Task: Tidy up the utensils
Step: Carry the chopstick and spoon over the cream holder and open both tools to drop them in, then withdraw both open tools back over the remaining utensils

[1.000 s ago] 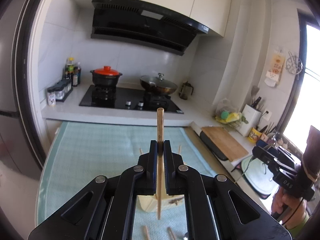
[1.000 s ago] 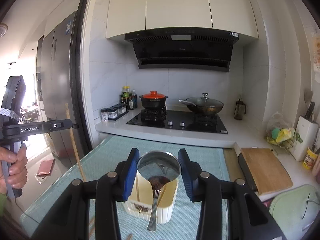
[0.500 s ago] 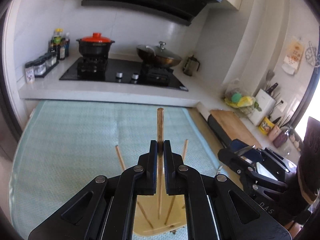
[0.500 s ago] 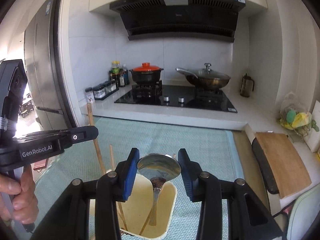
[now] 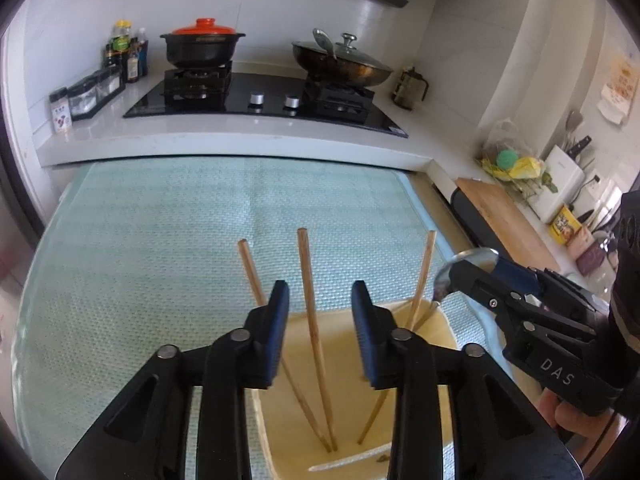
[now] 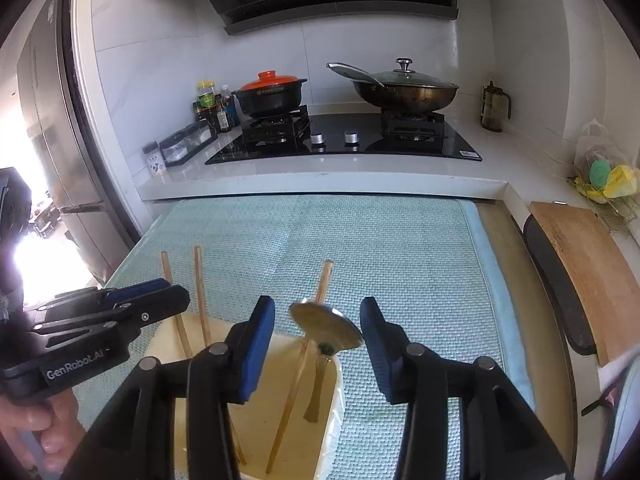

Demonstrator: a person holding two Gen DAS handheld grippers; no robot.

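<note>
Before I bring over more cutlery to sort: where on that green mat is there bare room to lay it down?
The green mat is bare from the white counter edge down to the cream utensil holder, and along its right side beside the cutting board. It is crowded at the holder: three chopsticks, a spoon and both grippers, left and right.

A black pot with an orange lid and a lidded wok sit on the black hob at the counter's back, sauce bottles by its left edge, a wooden cutting board along its right edge.
</note>
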